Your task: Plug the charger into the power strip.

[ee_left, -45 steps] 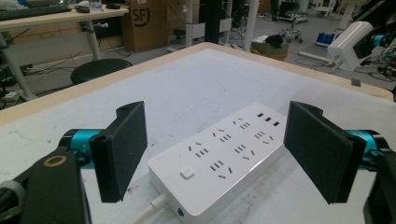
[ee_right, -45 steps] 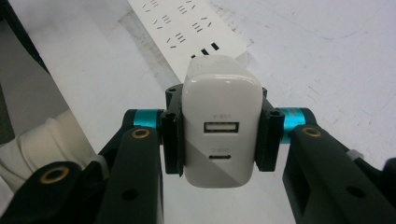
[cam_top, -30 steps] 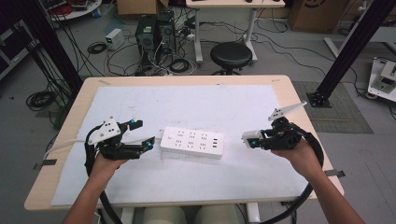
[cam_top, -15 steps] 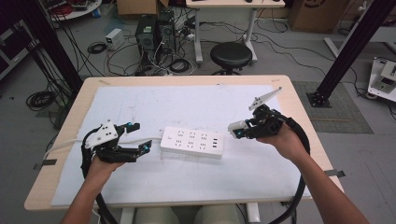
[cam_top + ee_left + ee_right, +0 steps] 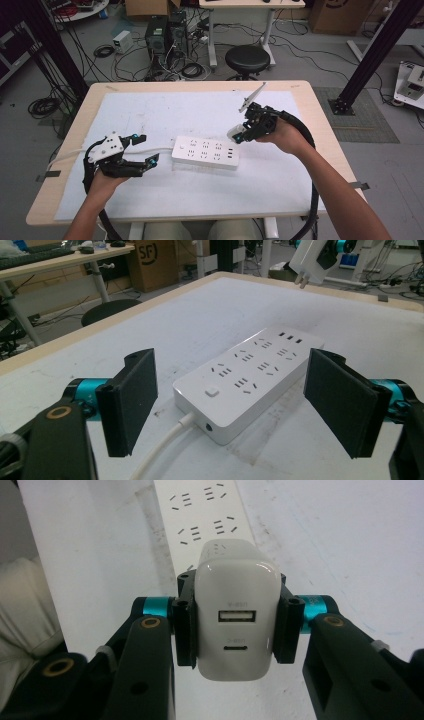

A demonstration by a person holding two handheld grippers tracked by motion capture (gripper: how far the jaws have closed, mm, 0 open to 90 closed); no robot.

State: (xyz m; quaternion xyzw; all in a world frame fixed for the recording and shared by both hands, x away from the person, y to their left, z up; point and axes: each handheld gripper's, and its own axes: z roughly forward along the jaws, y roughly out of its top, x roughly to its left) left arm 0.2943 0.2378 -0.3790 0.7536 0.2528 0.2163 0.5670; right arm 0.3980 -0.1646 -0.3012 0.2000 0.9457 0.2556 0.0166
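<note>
The right gripper (image 5: 235,630) has its black jaws clamped on the two sides of a white, rounded plastic charger block (image 5: 235,620), whose end faces the camera with a rectangular USB socket above a slim oval one; the faint grey print by each port is too small to read. In the left gripper view the charger's metal prongs point down, clear of the counter. Just beyond these jaws lies the white rectangular power strip (image 5: 206,152), flat on the white sheet covering the wooden counter (image 5: 300,90), its rows of slotted outlets uncovered.

The left gripper (image 5: 144,150) holds its jaws wide apart with nothing between them, just short of the strip's button end, where the white cable (image 5: 165,445) leaves it.

Farther off, a brown cardboard box (image 5: 160,262) marked "SF" stands on the floor, with a black round stool (image 5: 247,59) behind the counter.
</note>
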